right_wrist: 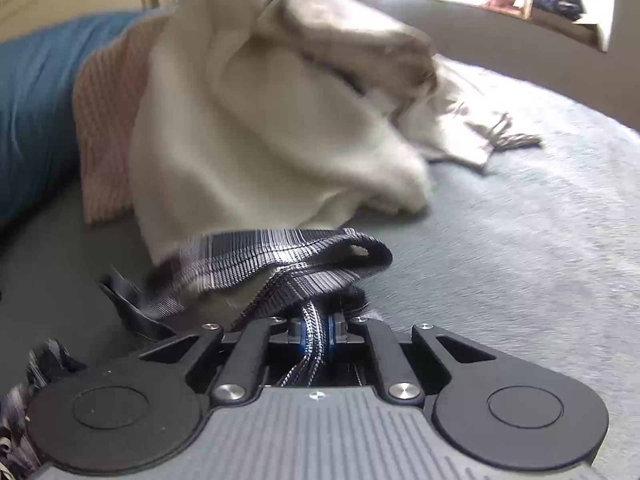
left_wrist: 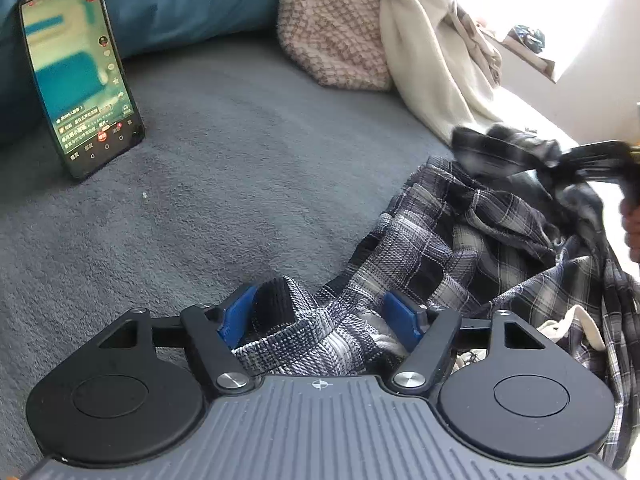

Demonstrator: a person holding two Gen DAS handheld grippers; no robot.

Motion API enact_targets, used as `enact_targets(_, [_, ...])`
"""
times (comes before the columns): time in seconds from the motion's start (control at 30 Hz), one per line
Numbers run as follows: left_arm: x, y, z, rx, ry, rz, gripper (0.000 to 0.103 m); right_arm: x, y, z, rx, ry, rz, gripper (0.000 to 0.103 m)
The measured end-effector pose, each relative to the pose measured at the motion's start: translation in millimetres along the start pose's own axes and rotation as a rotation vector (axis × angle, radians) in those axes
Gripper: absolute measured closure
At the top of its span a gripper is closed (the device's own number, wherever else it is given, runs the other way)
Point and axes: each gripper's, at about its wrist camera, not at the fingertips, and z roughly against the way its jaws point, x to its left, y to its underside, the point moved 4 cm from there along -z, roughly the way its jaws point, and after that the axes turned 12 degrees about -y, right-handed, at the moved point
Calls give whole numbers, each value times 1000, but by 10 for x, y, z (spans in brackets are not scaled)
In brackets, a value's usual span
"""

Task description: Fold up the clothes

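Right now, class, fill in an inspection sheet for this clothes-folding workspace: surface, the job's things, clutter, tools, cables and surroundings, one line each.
Surface: grey fleecy bed cover, mostly bare ahead of the left tool.
Job's things: plaid shirt, crumpled, unfolded, at the right of the left wrist view.
Clutter: phone propped upright, screen lit; cream blanket heaped; pink checked pillow; blue pillow.
Tools: left tool open, a shirt edge lying between its fingers; right tool shut on a bunched strip of the plaid shirt.
Cables: nothing seen.
Surroundings: bright window sill with small dark items, too blurred to identify.
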Motion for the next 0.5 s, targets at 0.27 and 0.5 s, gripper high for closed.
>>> enact_targets(0.27, [16,4,5,-5,-15,22,32,-219,176,1630,-318,-1,-164,94])
enact_targets(0.5, [24,-1,6,-10,-33,43,32,-509,992,3167,-459,149,-326,94])
